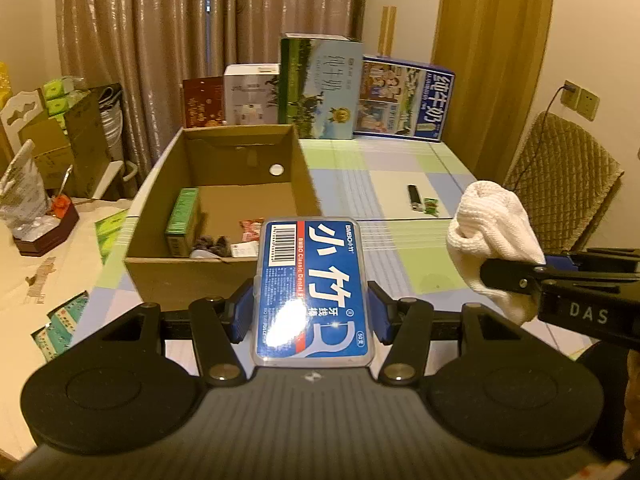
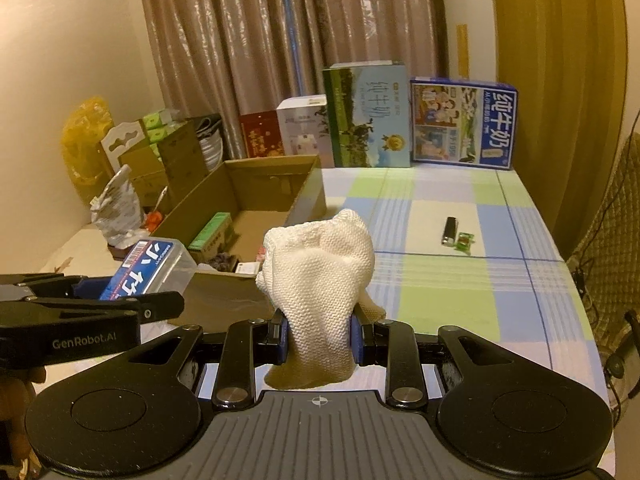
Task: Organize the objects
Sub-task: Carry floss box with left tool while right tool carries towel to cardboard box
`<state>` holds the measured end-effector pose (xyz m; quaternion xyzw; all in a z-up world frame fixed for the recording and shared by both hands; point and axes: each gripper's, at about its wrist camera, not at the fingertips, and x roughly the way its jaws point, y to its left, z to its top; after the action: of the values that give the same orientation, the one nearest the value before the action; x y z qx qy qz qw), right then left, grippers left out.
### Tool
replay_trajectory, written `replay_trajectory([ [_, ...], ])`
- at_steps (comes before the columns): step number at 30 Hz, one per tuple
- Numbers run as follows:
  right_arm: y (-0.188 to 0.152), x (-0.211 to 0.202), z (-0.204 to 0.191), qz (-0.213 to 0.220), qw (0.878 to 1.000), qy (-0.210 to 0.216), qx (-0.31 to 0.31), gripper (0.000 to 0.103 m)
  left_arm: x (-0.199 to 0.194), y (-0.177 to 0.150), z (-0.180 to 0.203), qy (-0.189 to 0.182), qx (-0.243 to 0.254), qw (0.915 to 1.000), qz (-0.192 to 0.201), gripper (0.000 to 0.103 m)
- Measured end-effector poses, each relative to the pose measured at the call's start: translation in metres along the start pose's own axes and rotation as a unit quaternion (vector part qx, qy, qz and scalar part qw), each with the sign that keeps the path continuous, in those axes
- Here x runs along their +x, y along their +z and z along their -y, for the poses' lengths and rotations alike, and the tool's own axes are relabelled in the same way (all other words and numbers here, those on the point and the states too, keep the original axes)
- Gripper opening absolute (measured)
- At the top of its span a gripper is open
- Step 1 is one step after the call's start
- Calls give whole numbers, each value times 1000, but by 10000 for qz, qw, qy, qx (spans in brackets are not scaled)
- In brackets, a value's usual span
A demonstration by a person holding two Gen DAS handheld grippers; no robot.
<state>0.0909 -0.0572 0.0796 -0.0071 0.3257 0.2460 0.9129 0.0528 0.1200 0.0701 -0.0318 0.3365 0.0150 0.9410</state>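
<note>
While both grippers hang over the near edge of the checked tablecloth, each carries one item.

Left gripper: clamped on a floss pick box, blue label up, clear lid. Box lies flat between the two blue pads, its long side running forward past the fingertips, its far end reaching over the near wall of the cardboard box.

Right gripper: clamped on a white knitted cloth. Cloth is pinched near its lower part; the bulk bunches up above the pads, a tail hangs below them.

Cardboard box: open top, on the left half of the table. Inside: green carton standing against the left wall, dark lumpy item, red-and-white packets along the near wall.

Table surface, right of the cardboard box, well apart from both grippers: black lighter, small green wrapped sweet just beside it.

Far edge of table: row of upright cartons, including two milk cartons.
</note>
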Motion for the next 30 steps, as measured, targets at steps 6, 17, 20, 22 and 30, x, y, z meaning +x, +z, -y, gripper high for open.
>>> replay_trajectory([
  [6, 2, 7, -12, -11, 9999, 116, -77, 26, -1, 2, -18, 98, -72, 9999, -15, 52],
  [17, 4, 18, -32, -67, 9993, 273, -243, 26, -3, 0, -36, 161, -189, 9997, -22, 52],
  [20, 5, 22, -36, -86, 9992, 301, -265, 26, -2, -2, -39, 161, -192, 9997, -42, 52],
  [22, 5, 23, -38, -93, 9990, 323, -278, 26, -2, -2, -40, 167, -195, 9997, -54, 52],
  [30, 4, 29, -44, -131, 9987, 360, -343, 26, -3, -4, -44, 184, -204, 9996, -57, 52],
])
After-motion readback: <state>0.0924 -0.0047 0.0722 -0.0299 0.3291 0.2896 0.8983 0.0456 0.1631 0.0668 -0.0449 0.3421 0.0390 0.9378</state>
